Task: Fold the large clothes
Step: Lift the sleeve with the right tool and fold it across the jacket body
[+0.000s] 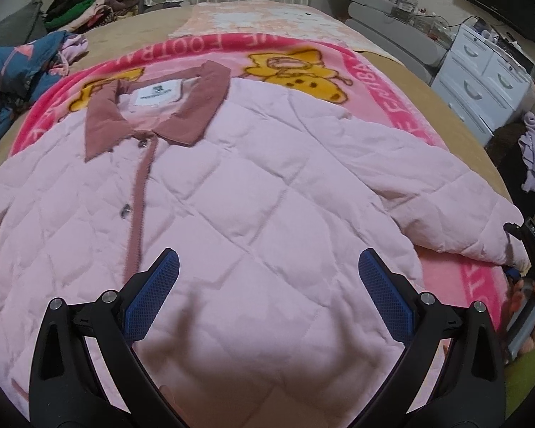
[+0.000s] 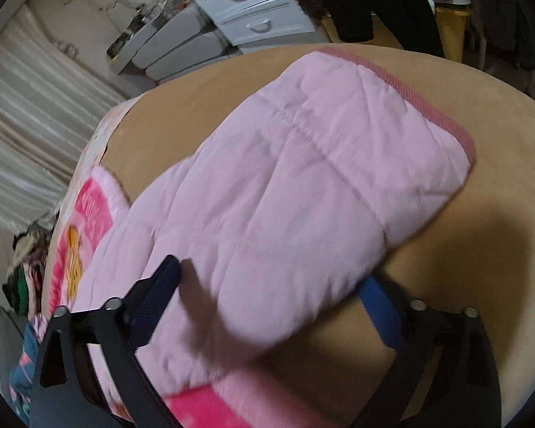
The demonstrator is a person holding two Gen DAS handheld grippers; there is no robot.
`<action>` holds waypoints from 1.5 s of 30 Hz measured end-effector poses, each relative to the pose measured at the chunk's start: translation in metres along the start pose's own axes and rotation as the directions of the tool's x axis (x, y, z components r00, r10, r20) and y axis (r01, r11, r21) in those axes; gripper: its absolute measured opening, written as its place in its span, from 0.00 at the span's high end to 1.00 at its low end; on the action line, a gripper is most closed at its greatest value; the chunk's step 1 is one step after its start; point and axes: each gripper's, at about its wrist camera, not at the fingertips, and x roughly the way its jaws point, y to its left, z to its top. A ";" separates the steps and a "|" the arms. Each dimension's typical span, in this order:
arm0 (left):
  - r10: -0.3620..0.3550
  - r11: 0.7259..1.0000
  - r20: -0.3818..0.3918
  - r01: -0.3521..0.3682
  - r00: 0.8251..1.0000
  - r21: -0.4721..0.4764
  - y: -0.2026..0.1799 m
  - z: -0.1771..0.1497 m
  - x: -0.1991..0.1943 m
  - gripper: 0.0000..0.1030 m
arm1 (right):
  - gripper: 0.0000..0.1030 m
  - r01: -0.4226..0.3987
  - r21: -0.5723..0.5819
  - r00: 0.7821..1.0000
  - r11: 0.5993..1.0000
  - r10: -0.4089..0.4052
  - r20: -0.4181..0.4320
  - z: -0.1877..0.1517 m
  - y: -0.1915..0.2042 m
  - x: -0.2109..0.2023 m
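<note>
I see the bed [image 1: 428,82] filling both views, tan cover under a bright pink blanket [image 1: 381,71]. The pink quilted jacket [image 1: 232,185] lies flat on that blanket, front up, collar [image 1: 153,114] away from me. Its sleeve [image 2: 321,164] reaches out over the tan cover. My left gripper [image 1: 267,278] hangs above the jacket's lower front, fingers spread, nothing between them. My right gripper [image 2: 278,285] straddles the sleeve, fingers wide apart, the sleeve between them; I see no pinch.

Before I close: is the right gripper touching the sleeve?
Cannot tell. In the right wrist view the sleeve lies between the right gripper's open jaws, but blur hides contact.
</note>
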 end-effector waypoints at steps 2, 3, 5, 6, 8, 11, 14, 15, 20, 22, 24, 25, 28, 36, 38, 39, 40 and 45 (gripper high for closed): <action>0.007 1.000 0.003 -0.007 1.000 0.001 0.006 0.003 -0.004 0.08 | 0.42 -0.006 0.014 1.000 1.000 0.006 0.020 0.007 -0.004 0.002; 0.006 1.000 0.006 -0.006 1.000 -0.005 0.011 0.004 -0.007 0.08 | 0.57 -0.031 0.009 0.999 0.999 0.030 0.023 0.010 -0.004 0.001; -0.001 1.000 0.012 0.001 1.000 -0.019 0.018 0.007 -0.012 0.08 | 0.71 -0.052 -0.031 0.997 0.998 0.053 0.048 0.012 0.004 -0.007; -0.001 1.000 0.013 0.001 1.000 -0.021 0.021 0.008 -0.014 0.08 | 0.76 -0.052 -0.066 0.996 0.996 0.056 0.066 0.012 0.010 -0.013; 0.003 1.000 0.017 -0.002 1.000 -0.026 0.025 0.010 -0.018 0.08 | 0.79 -0.064 -0.151 0.991 0.986 0.081 0.107 0.011 0.027 -0.031; -0.002 1.000 0.026 0.003 1.000 -0.030 0.032 0.011 -0.028 0.08 | 0.80 -0.089 -0.203 0.984 0.975 0.117 0.133 0.014 0.045 -0.052; -0.010 0.999 0.025 0.011 1.000 -0.034 0.037 0.011 -0.035 0.08 | 0.81 -0.104 -0.259 0.976 0.960 0.148 0.158 0.015 0.063 -0.073; -0.015 0.999 0.028 0.016 1.000 -0.035 0.039 0.011 -0.039 0.08 | 0.81 -0.105 -0.272 0.974 0.956 0.154 0.164 0.015 0.067 -0.079; -0.001 1.000 0.060 0.002 0.998 -0.023 0.050 0.013 -0.060 0.08 | 0.82 -0.110 -0.360 0.960 0.927 0.193 0.202 0.009 0.100 -0.116; -0.005 1.000 0.070 0.006 0.998 -0.021 0.054 0.014 -0.067 0.08 | 0.82 -0.107 -0.402 0.952 0.909 0.211 0.223 0.004 0.116 -0.132; -0.005 1.000 0.094 0.007 0.996 -0.016 0.060 0.014 -0.077 0.08 | 0.82 -0.106 -0.434 0.945 0.895 0.226 0.236 -0.002 0.129 -0.144; -0.004 1.000 0.107 0.006 0.994 -0.016 0.064 0.014 -0.082 0.08 | 0.82 -0.108 -0.454 0.941 0.884 0.239 0.242 -0.005 0.138 -0.152; -0.008 0.999 0.119 0.012 0.993 -0.030 0.076 0.015 -0.092 0.08 | 0.82 -0.113 -0.492 0.931 0.863 0.265 0.250 -0.015 0.156 -0.168; -0.017 0.996 0.131 0.029 0.991 -0.089 0.113 0.012 -0.112 0.08 | 0.83 -0.119 -0.572 0.911 0.812 0.318 0.261 -0.049 0.209 -0.201; -0.031 0.994 0.134 0.045 0.991 -0.103 0.121 0.010 -0.117 0.08 | 0.83 -0.132 -0.580 0.907 0.804 0.334 0.257 -0.058 0.218 -0.209; -0.031 0.993 0.137 0.046 0.990 -0.106 0.125 0.009 -0.119 0.08 | 0.83 -0.136 -0.588 0.904 0.797 0.343 0.256 -0.064 0.225 -0.213; -0.031 0.993 0.142 0.047 0.989 -0.109 0.128 0.008 -0.122 0.08 | 0.83 -0.139 -0.596 0.902 0.791 0.350 0.254 -0.068 0.230 -0.217; -0.034 0.991 0.176 0.055 0.984 -0.119 0.145 0.006 -0.137 0.08 | 0.83 -0.145 -0.649 0.893 0.747 0.381 0.239 -0.093 0.262 -0.233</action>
